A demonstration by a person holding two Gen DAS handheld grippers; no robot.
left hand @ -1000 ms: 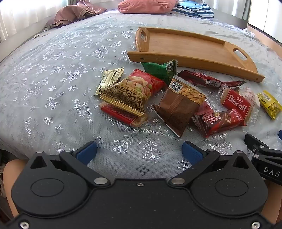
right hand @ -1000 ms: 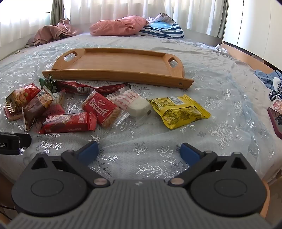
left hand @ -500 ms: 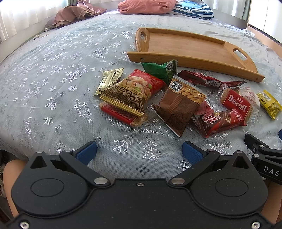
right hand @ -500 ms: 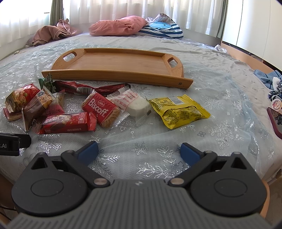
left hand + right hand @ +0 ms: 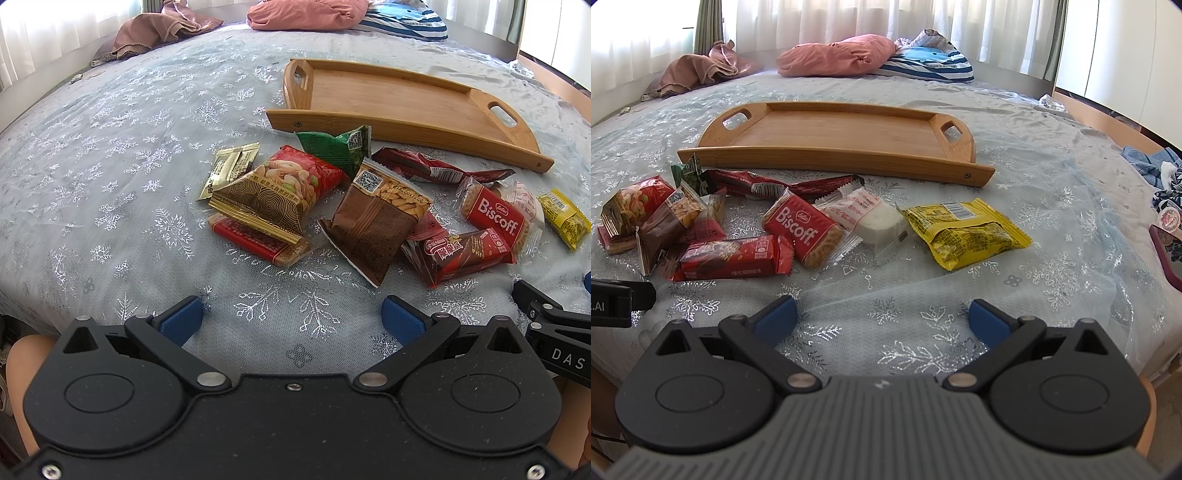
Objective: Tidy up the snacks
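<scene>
Snowflake-patterned bedspread covers the bed, with curtains behind and a pink pillow and a striped one at 12 o'clock. On the bed lies a wooden tray, holding nothing. Just before it, toward 6 o'clock, the snacks lie scattered. In the right wrist view a yellow pack sits at centre, a white cake just beside it at 9 o'clock, touching a Biscoff pack. A red bar lies at 8 o'clock of that, and a long red wrapper runs along the tray's near edge. In the left wrist view a nut bag rests on a red wafer; a gold sachet lies at 10 o'clock of it, a green pack at 1 o'clock, a brown peanut pack at 3 o'clock. The left gripper and right gripper both hover near the bed's near edge, jaws spread wide, holding nothing.
</scene>
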